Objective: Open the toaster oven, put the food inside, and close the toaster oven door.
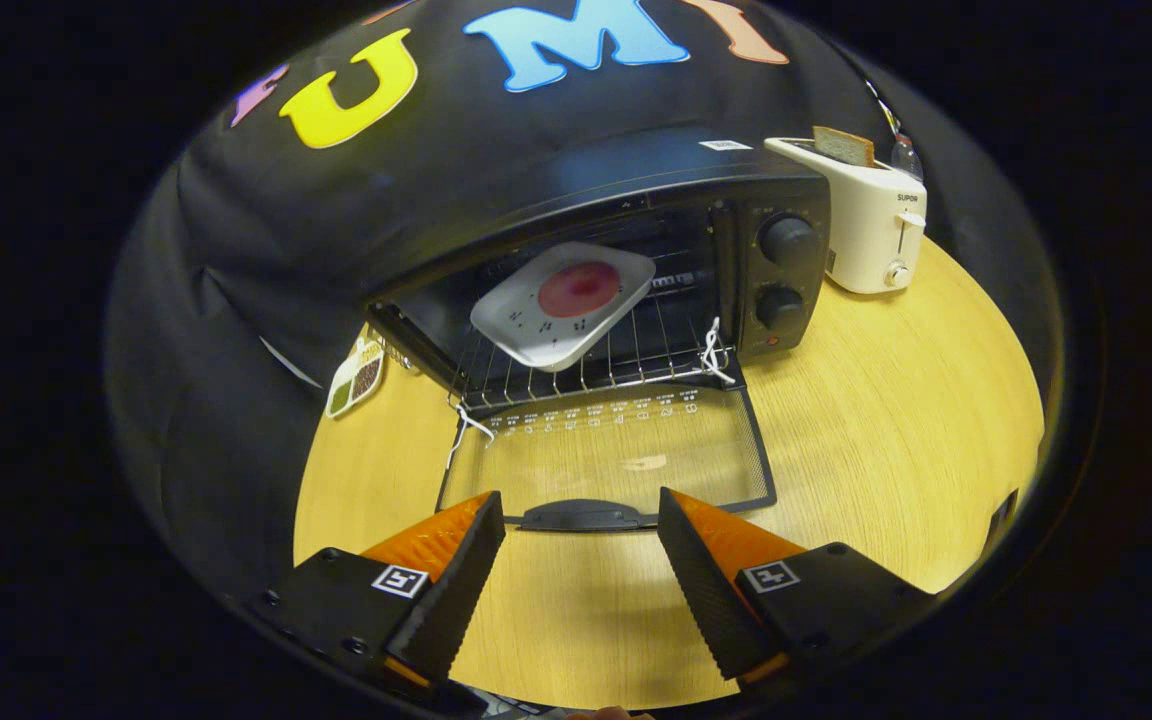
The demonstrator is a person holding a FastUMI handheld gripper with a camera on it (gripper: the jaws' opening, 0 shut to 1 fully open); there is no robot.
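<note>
A black toaster oven (636,215) stands on the wooden table (886,420) with its glass door (611,455) folded down flat toward me. On the wire rack (636,355) inside rests a white square plate (561,320) carrying a round reddish piece of food (578,289). My gripper (581,515) is open, hovering low over the table, and its fingers straddle the door's black handle (584,516) without touching it. Nothing sits between the fingers.
A white toaster (861,225) with a slice of bread (843,146) in its slot stands right of the oven. A small divided dish (356,378) of dark bits lies left of the oven. White strings (712,352) hang at the door hinges.
</note>
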